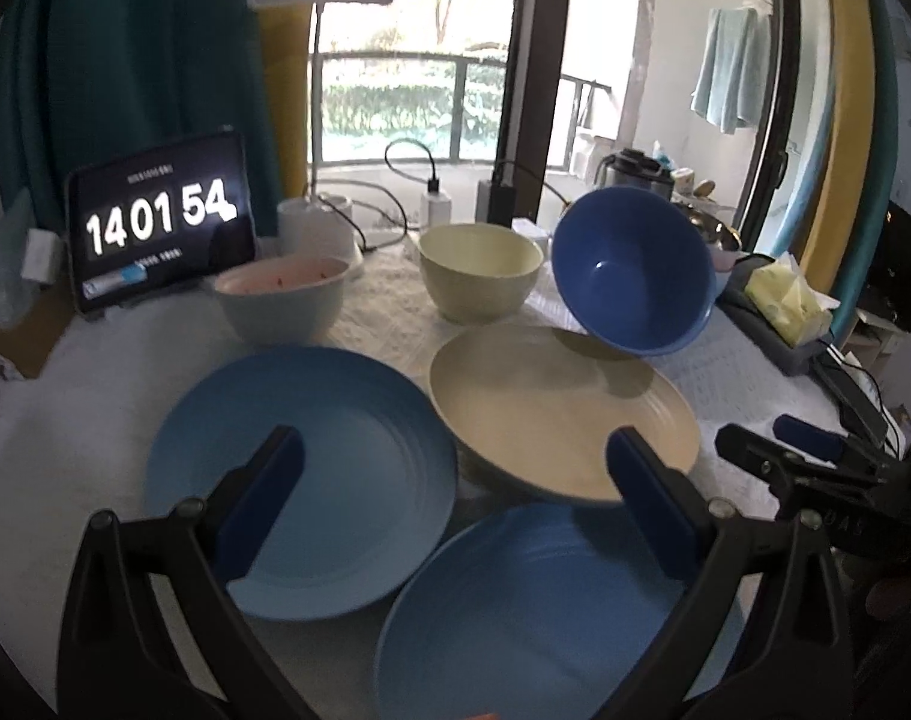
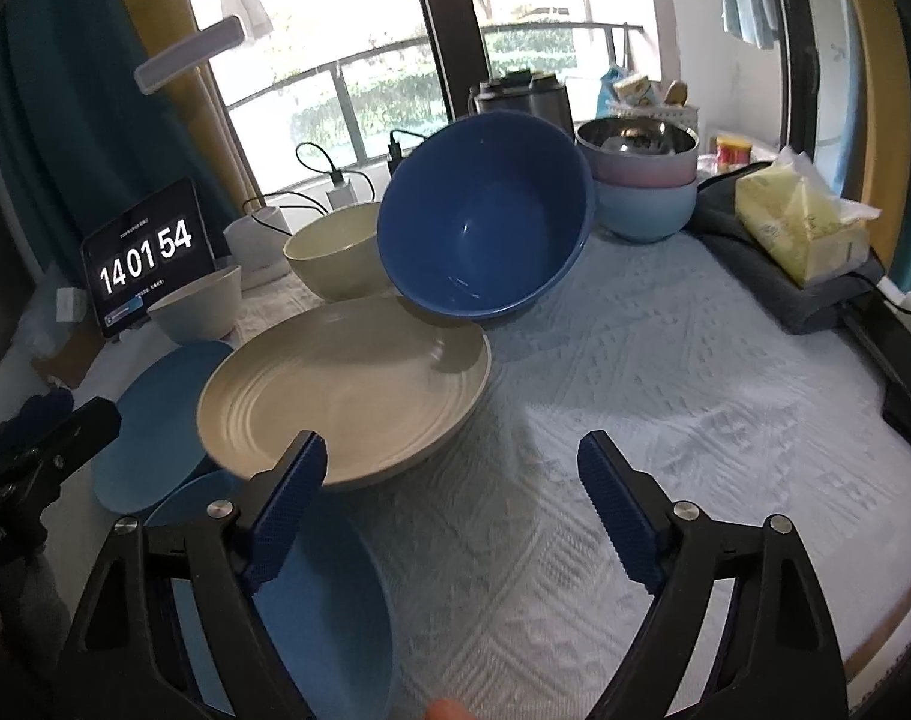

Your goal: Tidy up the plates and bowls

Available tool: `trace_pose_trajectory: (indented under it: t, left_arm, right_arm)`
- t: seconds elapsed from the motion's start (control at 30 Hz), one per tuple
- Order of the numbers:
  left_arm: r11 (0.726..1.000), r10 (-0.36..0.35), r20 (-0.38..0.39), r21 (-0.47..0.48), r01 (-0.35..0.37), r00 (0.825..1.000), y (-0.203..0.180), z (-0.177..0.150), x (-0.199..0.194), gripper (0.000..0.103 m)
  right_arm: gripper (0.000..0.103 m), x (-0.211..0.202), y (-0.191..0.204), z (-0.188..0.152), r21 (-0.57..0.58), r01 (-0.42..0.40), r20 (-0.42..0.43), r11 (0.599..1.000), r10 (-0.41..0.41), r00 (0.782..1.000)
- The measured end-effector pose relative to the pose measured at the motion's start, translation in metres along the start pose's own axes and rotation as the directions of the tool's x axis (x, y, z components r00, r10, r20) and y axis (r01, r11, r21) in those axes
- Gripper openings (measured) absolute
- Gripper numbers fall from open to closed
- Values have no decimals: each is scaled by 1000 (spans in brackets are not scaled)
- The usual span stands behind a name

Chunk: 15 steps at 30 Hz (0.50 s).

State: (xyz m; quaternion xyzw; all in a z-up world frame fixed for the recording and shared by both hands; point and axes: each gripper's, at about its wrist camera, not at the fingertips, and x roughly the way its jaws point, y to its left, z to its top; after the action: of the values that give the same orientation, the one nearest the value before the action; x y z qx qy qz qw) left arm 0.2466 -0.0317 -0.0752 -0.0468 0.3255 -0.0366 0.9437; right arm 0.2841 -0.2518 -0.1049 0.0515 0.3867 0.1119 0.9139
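A beige plate [image 1: 563, 414] [image 2: 347, 390] lies mid-table, its near edge resting on a blue plate [image 1: 545, 612] [image 2: 329, 618]. A second blue plate [image 1: 299, 480] [image 2: 149, 426] lies to the left. A dark blue bowl [image 1: 635, 270] [image 2: 485, 216] leans tilted on the beige plate's far rim. A cream bowl [image 1: 479, 276] [image 2: 335, 258] and a pale bowl [image 1: 281, 300] [image 2: 197, 306] stand behind. My left gripper [image 1: 455, 504] is open above the plates. My right gripper [image 2: 455, 504] is open, its left finger [image 2: 287, 510] by the beige plate's near edge.
A tablet clock [image 1: 161, 222] and a lamp base [image 1: 317, 222] with cables stand at the back left. Stacked bowls [image 2: 641, 180] stand at the back right, a yellow tissue pack [image 2: 803, 222] on a dark tray at the right. A white textured cloth [image 2: 665, 420] covers the table.
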Motion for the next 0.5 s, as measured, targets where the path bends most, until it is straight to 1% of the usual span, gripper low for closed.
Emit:
trace_pose_trajectory:
  t: [0.07,0.17,0.23,0.3,0.33,0.37,0.4,0.43,0.5]
  left_arm:
    - [1000,-10,-26,-13,9,1000,2,4,11,92]
    - [1000,-13,-56,-15,12,998,1,8,25,89]
    - [1000,-16,-69,-11,15,997,0,9,33,87]
    - [1000,-25,-89,-14,24,996,0,10,40,83]
    - [999,-35,-104,-20,33,994,1,10,44,77]
    - [998,-51,-128,-33,47,991,2,10,50,70]
    - [998,-58,-147,-45,52,987,3,10,54,67]
    - [997,-63,-168,-56,55,984,4,9,59,61]
    - [996,-69,-195,-69,56,978,5,8,67,57]
  right_arm:
    - [87,7,-2,4,3,-6,-11,1000,6,1000]
    - [81,18,-6,9,19,-14,-25,1000,14,1000]
    - [80,24,-9,11,30,-20,-40,999,22,999]
    - [78,32,-11,13,46,-34,-56,998,36,998]
    - [77,35,-12,13,53,-37,-64,998,41,997]
    - [74,39,-13,14,58,-41,-72,997,45,996]
    - [70,42,-14,14,63,-42,-79,997,47,996]
    - [68,45,-14,14,66,-41,-86,997,46,995]
    - [58,51,-15,15,72,-39,-103,997,46,994]
